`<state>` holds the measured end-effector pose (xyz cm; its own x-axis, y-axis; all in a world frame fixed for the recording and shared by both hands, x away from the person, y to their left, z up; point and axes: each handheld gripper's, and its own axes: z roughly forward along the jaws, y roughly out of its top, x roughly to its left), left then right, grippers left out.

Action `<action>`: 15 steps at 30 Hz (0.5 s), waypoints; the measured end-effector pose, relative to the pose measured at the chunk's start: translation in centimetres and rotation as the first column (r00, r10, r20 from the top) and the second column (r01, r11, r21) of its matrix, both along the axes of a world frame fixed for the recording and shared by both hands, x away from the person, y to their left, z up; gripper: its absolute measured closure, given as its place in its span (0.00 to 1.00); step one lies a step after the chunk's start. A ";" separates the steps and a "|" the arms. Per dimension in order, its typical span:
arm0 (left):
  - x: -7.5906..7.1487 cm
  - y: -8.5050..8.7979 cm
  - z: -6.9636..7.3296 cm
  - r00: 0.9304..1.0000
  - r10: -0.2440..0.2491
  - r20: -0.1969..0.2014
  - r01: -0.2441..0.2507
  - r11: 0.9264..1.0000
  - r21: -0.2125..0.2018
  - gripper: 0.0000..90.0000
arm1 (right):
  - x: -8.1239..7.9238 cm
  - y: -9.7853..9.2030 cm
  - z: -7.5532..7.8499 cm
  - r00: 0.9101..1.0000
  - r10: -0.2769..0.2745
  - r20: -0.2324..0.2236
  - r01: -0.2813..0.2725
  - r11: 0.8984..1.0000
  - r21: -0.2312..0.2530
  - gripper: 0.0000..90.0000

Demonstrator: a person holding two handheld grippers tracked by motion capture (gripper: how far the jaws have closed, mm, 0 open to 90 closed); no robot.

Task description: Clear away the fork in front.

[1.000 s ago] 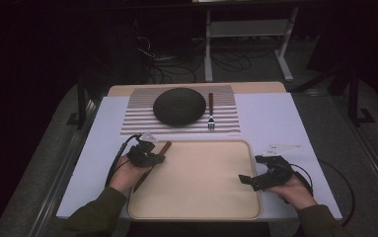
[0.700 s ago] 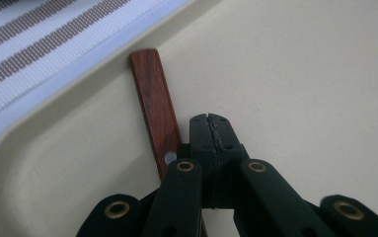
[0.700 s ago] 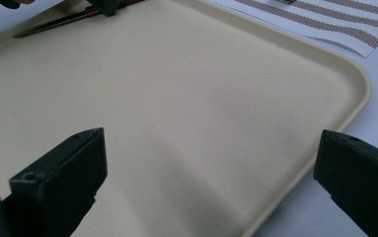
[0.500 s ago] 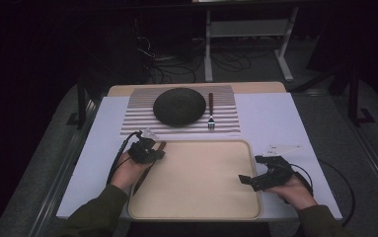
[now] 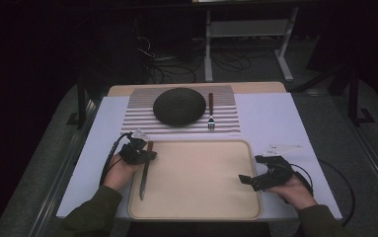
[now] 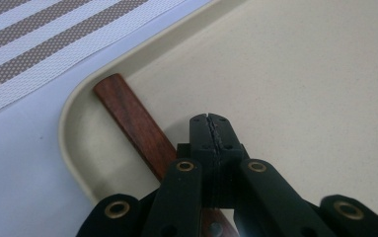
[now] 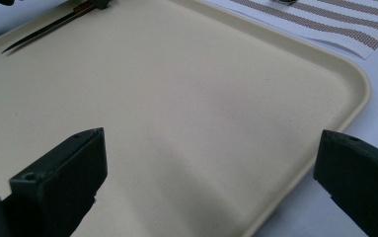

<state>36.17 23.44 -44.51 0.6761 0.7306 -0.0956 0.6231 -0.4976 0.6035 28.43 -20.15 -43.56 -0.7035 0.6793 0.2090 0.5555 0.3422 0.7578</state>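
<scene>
A beige tray (image 5: 201, 197) lies at the table's near edge. A knife (image 5: 143, 177) with a brown wooden handle (image 6: 132, 118) rests along the tray's left side, blade toward the person. My left gripper (image 5: 146, 154) sits over the handle end. Its jaws (image 6: 210, 123) are pressed together with nothing between the tips, and the handle runs under them. My right gripper (image 5: 248, 180) hovers at the tray's right rim with its jaws wide apart (image 7: 211, 148) over bare tray (image 7: 176, 89). The knife's blade (image 7: 38, 32) shows far across the tray.
Beyond the tray, a striped placemat (image 5: 137, 116) carries a dark round plate (image 5: 179, 105) with a fork (image 5: 210, 116) to its right. A white cover (image 5: 275, 118) spreads over the tabletop. Dark floor, cables and a metal stand lie behind the table.
The left hand has shifted only slightly at the tray's left corner. The right hand has stayed where it was.
</scene>
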 end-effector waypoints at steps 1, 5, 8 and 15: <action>0.0 0.1 0.0 1.000 0.001 0.001 -0.001 1.000 0.000 1.00 | 0.0 0.0 0.0 1.000 0.000 -0.001 0.000 1.000 0.000 0.00; -0.2 0.4 0.0 1.000 0.012 -0.002 -0.012 1.000 -0.002 1.00 | 0.0 0.0 0.0 1.000 0.001 0.002 -0.001 1.000 0.000 0.00; -0.2 0.6 0.0 1.000 0.013 -0.003 -0.013 1.000 -0.001 1.00 | 0.0 0.0 0.0 1.000 0.000 0.000 0.000 1.000 -0.001 0.00; -0.4 1.0 0.3 1.000 0.002 0.006 -0.002 0.999 -0.040 0.96 | 0.1 0.1 0.0 1.000 -0.003 -0.001 0.003 1.000 -0.001 0.00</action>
<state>35.78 24.48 -44.19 0.6752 0.7277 -0.1205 0.6202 -0.4716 0.6268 28.49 -20.06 -43.54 -0.7015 0.6814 0.2088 0.5569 0.3413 0.7573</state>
